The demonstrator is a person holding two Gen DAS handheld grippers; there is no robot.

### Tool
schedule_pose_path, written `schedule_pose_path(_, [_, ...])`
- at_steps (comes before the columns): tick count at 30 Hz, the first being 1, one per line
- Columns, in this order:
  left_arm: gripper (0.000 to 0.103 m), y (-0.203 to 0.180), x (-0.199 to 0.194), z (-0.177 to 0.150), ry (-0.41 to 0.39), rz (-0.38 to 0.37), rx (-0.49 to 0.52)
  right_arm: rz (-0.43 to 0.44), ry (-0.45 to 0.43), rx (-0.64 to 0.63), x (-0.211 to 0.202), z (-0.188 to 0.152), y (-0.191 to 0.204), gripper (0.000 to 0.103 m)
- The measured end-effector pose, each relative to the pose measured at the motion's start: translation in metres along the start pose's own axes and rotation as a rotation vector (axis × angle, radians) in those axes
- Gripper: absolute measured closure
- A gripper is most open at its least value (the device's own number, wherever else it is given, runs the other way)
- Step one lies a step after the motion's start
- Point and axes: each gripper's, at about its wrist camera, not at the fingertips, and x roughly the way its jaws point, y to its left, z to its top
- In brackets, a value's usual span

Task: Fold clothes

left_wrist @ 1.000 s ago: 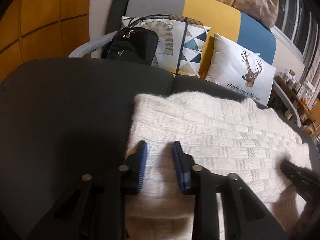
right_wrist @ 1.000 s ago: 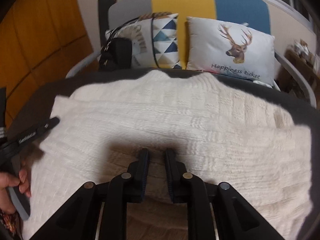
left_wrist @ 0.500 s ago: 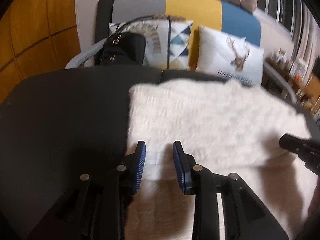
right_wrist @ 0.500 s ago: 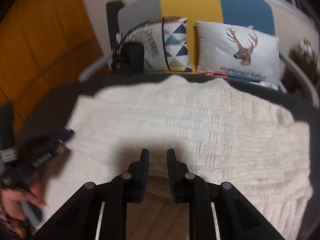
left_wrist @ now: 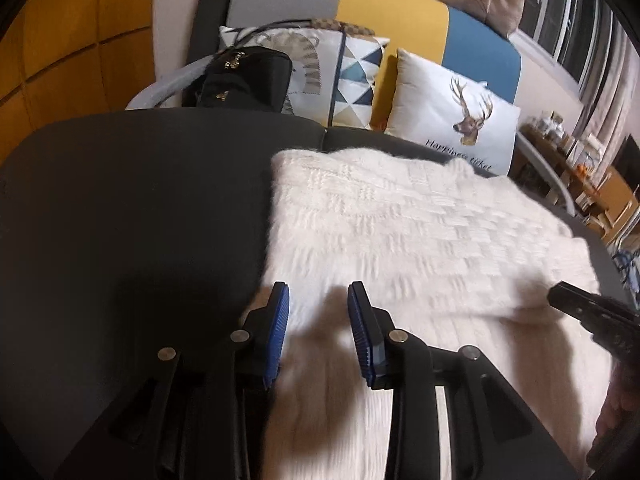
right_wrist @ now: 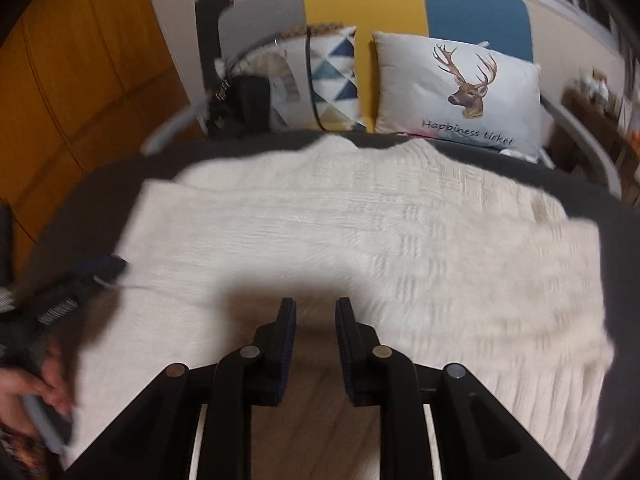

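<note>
Sweater (left_wrist: 420,240), white and fuzzy, lay flat on the dark cushion (left_wrist: 140,208) ready for folding, so the left gripper (left_wrist: 318,320) and right gripper (right_wrist: 316,328) hovered over it, jaws apart and pinching nothing.

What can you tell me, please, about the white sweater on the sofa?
The sweater is cream-white, fuzzy knit with a woven-looking block pattern. It lies flat on the dark sofa seat, folded, an upper layer ending in an edge over a lower one near the camera. Its far edge almost reaches the deer pillow. Both grippers, left and right, hover open above it.
</note>
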Motion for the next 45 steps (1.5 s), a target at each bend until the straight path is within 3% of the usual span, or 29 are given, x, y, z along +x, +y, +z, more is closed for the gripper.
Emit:
schedule_pose_path(6, [0.069, 0.022, -0.038, -0.047, 0.057, -0.082, 0.006, -0.028, 0.031, -0.122, -0.043, -0.062, 0.024, 0.083])
schedule_pose_path(8, [0.07, 0.02, -0.047, -0.066, 0.049, -0.106, 0.058, -0.052, 0.038, -0.149, -0.052, -0.084, 0.024, 0.083])
schedule_pose_path(11, [0.069, 0.01, -0.046, -0.084, 0.025, -0.084, 0.159, -0.098, 0.068, -0.163, -0.054, -0.109, 0.018, 0.083])
schedule_pose_path(12, [0.067, 0.006, -0.045, -0.088, 0.009, -0.067, 0.191, -0.123, 0.076, -0.169, -0.052, -0.116, 0.015, 0.083])
schedule_pose_path(14, [0.053, 0.004, -0.043, -0.093, -0.034, -0.02, 0.226, -0.111, 0.043, -0.151, -0.053, -0.123, 0.006, 0.083])
schedule_pose_path(15, [0.037, 0.009, -0.041, -0.093, -0.044, 0.012, 0.21, -0.107, 0.034, -0.136, -0.053, -0.124, 0.002, 0.083])
schedule_pose_path(16, [0.033, 0.014, -0.039, -0.093, -0.049, 0.014, 0.184, -0.111, 0.027, -0.123, -0.052, -0.124, -0.002, 0.083])
schedule_pose_path(23, [0.027, 0.02, -0.041, -0.094, -0.084, 0.032, 0.212, -0.153, 0.01, -0.123, -0.045, -0.118, -0.008, 0.083])
schedule_pose_path(26, [0.027, 0.033, -0.049, -0.093, -0.065, 0.011, 0.124, -0.121, 0.038, -0.046, -0.052, -0.113, -0.012, 0.083])
schedule_pose_path(30, [0.027, 0.044, -0.065, -0.077, -0.143, -0.023, 0.024, -0.081, -0.008, -0.007, -0.07, -0.108, -0.004, 0.082])
schedule_pose_path(33, [0.027, 0.043, -0.051, -0.06, -0.099, 0.013, 0.046, -0.07, 0.0, -0.031, -0.072, -0.108, 0.008, 0.082])
schedule_pose_path(36, [0.027, 0.038, -0.027, -0.05, -0.034, 0.057, 0.095, 0.0, 0.007, -0.022, -0.076, -0.114, 0.02, 0.082])
schedule_pose_path(39, [0.027, 0.039, -0.018, -0.051, -0.005, 0.045, 0.078, 0.163, 0.039, -0.029, -0.078, -0.124, 0.046, 0.084])
schedule_pose_path(41, [0.027, 0.037, -0.018, -0.045, 0.014, -0.011, 0.069, 0.255, 0.069, -0.084, -0.076, -0.128, 0.07, 0.086])
schedule_pose_path(43, [0.027, 0.03, -0.011, -0.04, 0.029, -0.022, 0.117, 0.309, 0.093, -0.17, -0.073, -0.132, 0.101, 0.087])
schedule_pose_path(45, [0.026, 0.022, -0.003, -0.037, 0.028, -0.012, 0.181, 0.303, 0.126, -0.252, -0.061, -0.132, 0.13, 0.087])
